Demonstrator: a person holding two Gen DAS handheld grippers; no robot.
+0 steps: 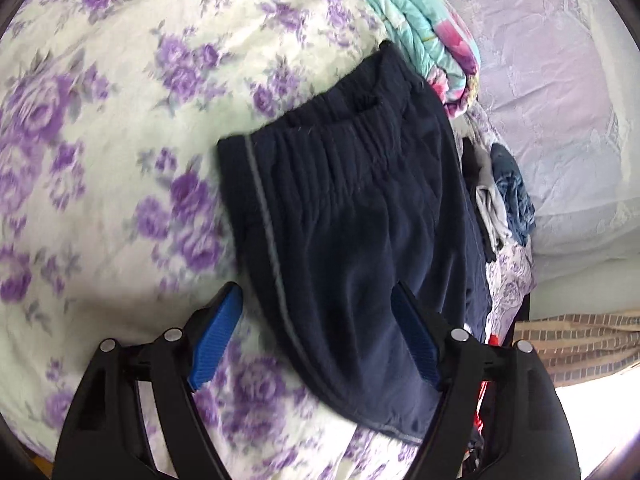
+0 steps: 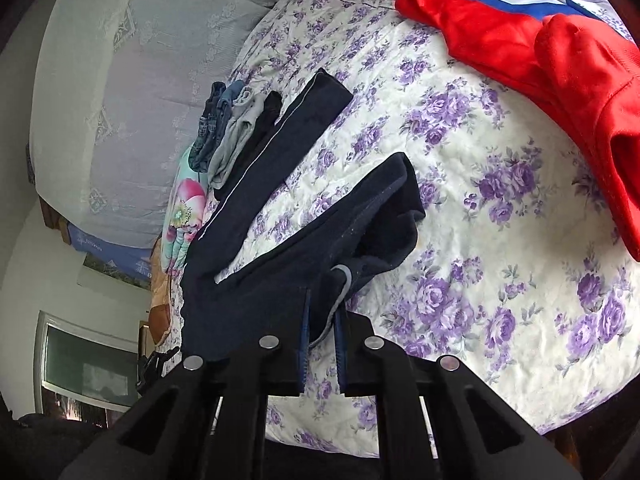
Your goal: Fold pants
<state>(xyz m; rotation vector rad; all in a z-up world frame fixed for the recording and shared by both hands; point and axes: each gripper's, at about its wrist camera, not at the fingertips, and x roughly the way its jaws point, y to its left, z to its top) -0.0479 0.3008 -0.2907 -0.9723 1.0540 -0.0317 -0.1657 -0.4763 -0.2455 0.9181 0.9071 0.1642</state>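
Folding these dark navy fleece pants (image 1: 352,216) on the purple-flowered quilt (image 1: 100,160): my right gripper (image 2: 322,344) is clamped on the piped hem, my left gripper (image 1: 316,344) spread wide over the waist. I'd pull taut, line up seams.

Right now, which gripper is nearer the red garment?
Right. The right gripper, shut on the navy pants, faces the red garment across the bedspread; the left gripper barely glimpses it.
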